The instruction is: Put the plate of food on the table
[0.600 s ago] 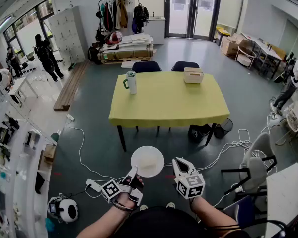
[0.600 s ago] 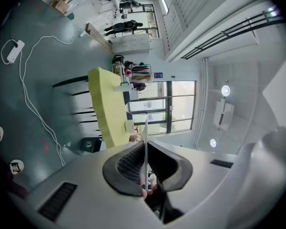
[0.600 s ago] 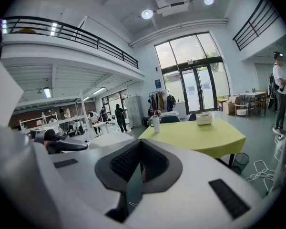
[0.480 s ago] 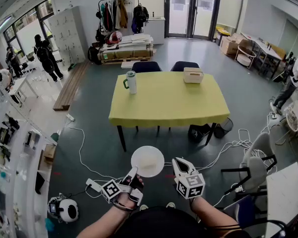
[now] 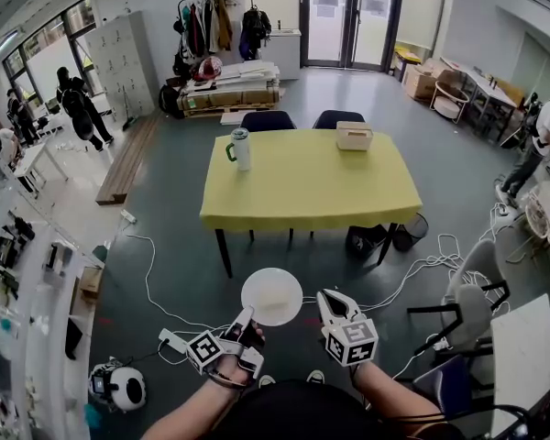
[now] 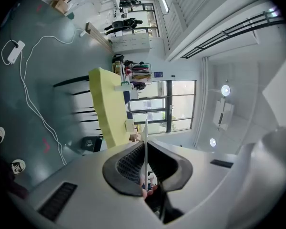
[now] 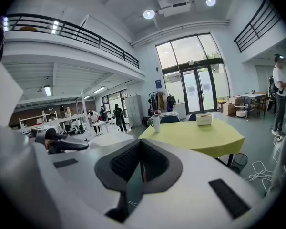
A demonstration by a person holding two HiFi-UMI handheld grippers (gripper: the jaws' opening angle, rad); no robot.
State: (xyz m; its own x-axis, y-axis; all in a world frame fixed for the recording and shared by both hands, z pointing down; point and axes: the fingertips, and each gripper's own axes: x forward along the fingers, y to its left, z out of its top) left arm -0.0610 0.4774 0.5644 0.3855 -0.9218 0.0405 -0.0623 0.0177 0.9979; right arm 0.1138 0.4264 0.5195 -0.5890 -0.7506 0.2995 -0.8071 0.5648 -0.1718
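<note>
The plate (image 5: 272, 297) is not yet on the table (image 5: 312, 189): it hangs over the floor in front of the person, with the table well apart at 12 o'clock. The left gripper (image 5: 247, 320) is clamped narrowly on the plate's near rim, at about its 7 o'clock edge, and its own view shows the plate (image 6: 146, 130) edge-on between the pressed pads. Something pale lies on the plate, but it is too small to make out. The right gripper (image 5: 330, 302) rides at the plate's 4 o'clock, jaws together on nothing, so it gives no support. The main risk, as I judge it, is that a single pinch on one rim lets the plate sag or pivot, sliding the food off. A cable (image 5: 148, 280) trails on the floor at 10 o'clock and could catch a foot. On the table, a mug (image 5: 242, 149) at 10 o'clock and a box (image 5: 354, 136) at 1 o'clock leave the near side free.
</note>
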